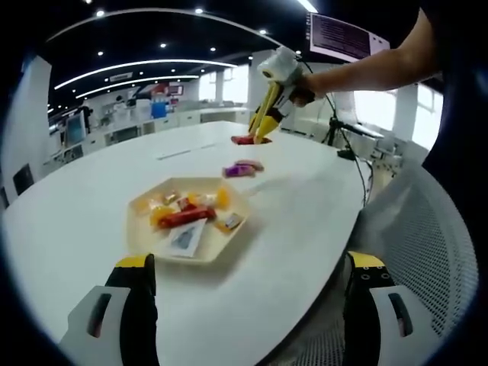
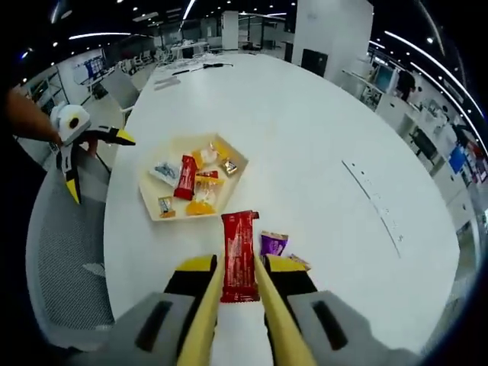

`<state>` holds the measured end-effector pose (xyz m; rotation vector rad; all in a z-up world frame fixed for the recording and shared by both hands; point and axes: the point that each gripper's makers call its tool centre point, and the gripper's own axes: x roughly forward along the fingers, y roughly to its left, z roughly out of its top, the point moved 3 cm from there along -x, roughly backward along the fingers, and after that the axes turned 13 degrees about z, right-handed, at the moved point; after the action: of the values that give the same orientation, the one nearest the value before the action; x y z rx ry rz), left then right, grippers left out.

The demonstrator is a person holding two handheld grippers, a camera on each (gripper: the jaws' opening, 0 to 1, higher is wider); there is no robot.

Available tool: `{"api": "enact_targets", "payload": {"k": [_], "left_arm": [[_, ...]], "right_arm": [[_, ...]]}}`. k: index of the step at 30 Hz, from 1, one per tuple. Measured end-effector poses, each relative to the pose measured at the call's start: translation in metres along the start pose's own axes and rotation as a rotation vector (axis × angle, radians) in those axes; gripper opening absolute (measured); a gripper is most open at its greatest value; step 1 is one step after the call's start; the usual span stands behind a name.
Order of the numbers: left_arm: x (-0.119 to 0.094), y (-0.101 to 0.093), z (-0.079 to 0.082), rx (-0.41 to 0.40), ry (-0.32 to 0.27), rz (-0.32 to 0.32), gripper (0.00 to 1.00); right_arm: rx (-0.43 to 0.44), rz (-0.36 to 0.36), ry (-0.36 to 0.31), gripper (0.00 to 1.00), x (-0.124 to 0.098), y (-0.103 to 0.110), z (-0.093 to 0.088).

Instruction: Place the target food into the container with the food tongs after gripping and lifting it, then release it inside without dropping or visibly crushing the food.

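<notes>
I see bright ceiling strips and spots lighting the white table point(image 1: 91, 206) evenly. Shadows are soft. Fisheye bends my edges.

A red wrapped bar point(image 2: 239, 255) is lying lengthwise between the yellow tongs point(image 2: 238, 305), its far end pointing toward the tray point(image 2: 155, 200); in the left gripper view the tongs point(image 1: 265, 114) are slanting down onto the bar point(image 1: 245, 139) at the table's far side. The cream, angular tray is sitting well apart from the bar, holding another red bar point(image 2: 186, 177), orange pieces and small wrapped sweets
</notes>
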<state>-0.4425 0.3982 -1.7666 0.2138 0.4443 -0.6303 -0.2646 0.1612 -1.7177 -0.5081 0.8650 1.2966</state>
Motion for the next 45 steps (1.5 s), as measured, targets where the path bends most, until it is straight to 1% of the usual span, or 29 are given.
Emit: {"api": "enact_targets", "payload": {"k": [8, 17, 29, 36, 40, 45], "left_arm": [[0.000, 0.000, -0.001, -0.001, 0.003, 0.000, 0.99], [0.001, 0.001, -0.002, 0.000, 0.003, 0.001, 0.99], [0.000, 0.001, 0.000, 0.001, -0.007, 0.009, 0.99], [0.000, 0.003, 0.001, 0.000, -0.010, 0.017, 0.99], [0.000, 0.000, 0.000, 0.013, -0.004, 0.005, 0.99], [0.000, 0.004, 0.002, -0.004, -0.019, 0.024, 0.99]], "right_arm": [[-0.006, 0.007, 0.006, 0.22, 0.003, 0.003, 0.007], [-0.006, 0.024, -0.017, 0.22, 0.018, 0.014, 0.029], [-0.044, 0.057, -0.058, 0.22, 0.041, 0.027, 0.073], [-0.080, 0.078, -0.057, 0.23, 0.061, 0.036, 0.098], [-0.101, 0.093, -0.052, 0.23, 0.071, 0.043, 0.112], [-0.130, 0.104, -0.054, 0.23, 0.077, 0.048, 0.125]]}}
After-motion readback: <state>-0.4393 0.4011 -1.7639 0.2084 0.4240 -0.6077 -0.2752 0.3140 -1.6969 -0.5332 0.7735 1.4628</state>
